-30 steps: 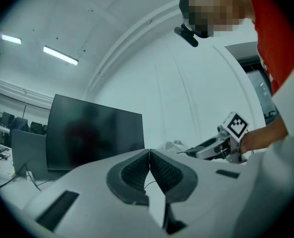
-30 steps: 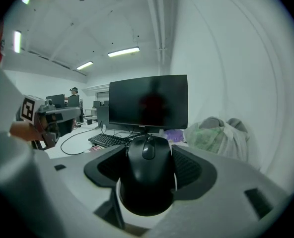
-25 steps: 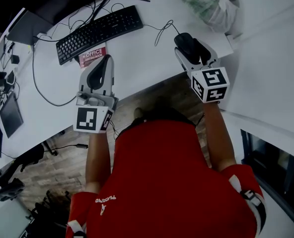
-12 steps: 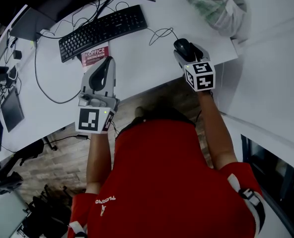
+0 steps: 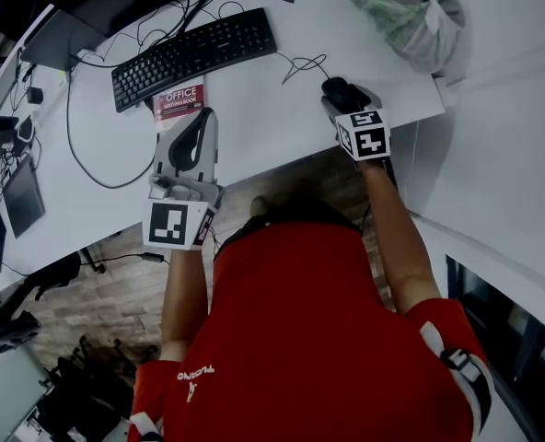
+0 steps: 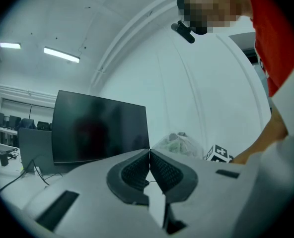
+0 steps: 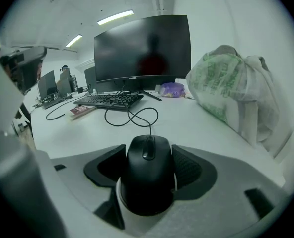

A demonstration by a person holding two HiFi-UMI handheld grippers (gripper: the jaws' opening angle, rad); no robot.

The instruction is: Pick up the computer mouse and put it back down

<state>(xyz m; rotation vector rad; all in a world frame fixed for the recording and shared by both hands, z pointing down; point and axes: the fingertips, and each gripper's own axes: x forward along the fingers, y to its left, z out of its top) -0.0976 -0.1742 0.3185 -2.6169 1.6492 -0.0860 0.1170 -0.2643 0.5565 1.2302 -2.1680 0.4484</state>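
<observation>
A black wired computer mouse (image 7: 148, 177) sits between the pads of my right gripper (image 7: 148, 148), which is shut on its sides. In the head view the mouse (image 5: 340, 92) and right gripper (image 5: 343, 98) are low over the white desk (image 5: 263, 118) near its front right corner; I cannot tell whether the mouse touches the top. The mouse cable (image 7: 132, 115) loops away toward the keyboard (image 7: 110, 99). My left gripper (image 5: 197, 122) hovers level over the desk's front edge, shut and empty, its pads meeting in the left gripper view (image 6: 149, 155).
A black keyboard (image 5: 194, 49) lies at the back of the desk with a red booklet (image 5: 179, 101) in front of it. A dark monitor (image 7: 143, 48) stands behind. A filled plastic bag (image 5: 397, 7) rests at the right, close to the mouse. Cables trail at the left.
My right gripper has come down toward the desk with the mouse still in it. The left gripper has stayed where it was.
</observation>
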